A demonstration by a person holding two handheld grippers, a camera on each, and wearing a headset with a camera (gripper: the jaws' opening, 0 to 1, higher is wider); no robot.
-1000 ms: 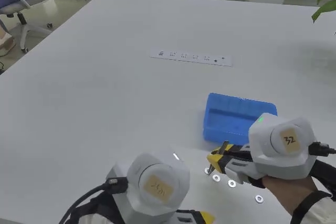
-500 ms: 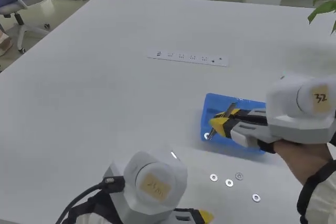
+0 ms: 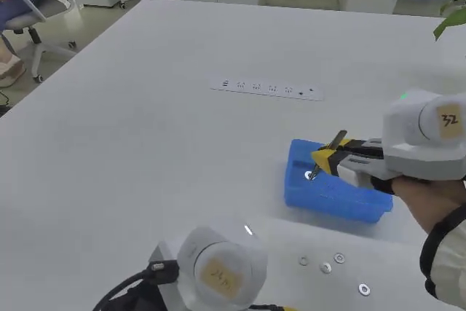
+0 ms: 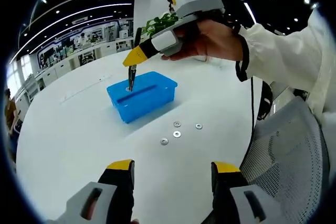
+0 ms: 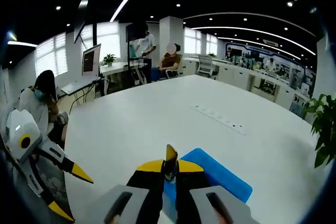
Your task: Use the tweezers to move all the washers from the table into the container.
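Fingers [image 5: 152,167] of the right gripper [image 3: 322,159] were clamped shut on the tweezers [image 5: 171,155], whose tips were down inside the container [image 3: 342,209].
The white surface [image 3: 145,151] carried the blue, open-topped container. The right gripper hung over the container's left end, and the tweezers slanted down toward its floor, where a small pale ring showed at their tips, too small to name surely. The left gripper [image 4: 173,177] sat well in front of the container, its fingers spread wide with nothing between them. Four washers [image 3: 325,268] lay loose just in front of the container, three bunched together and one farther from it.
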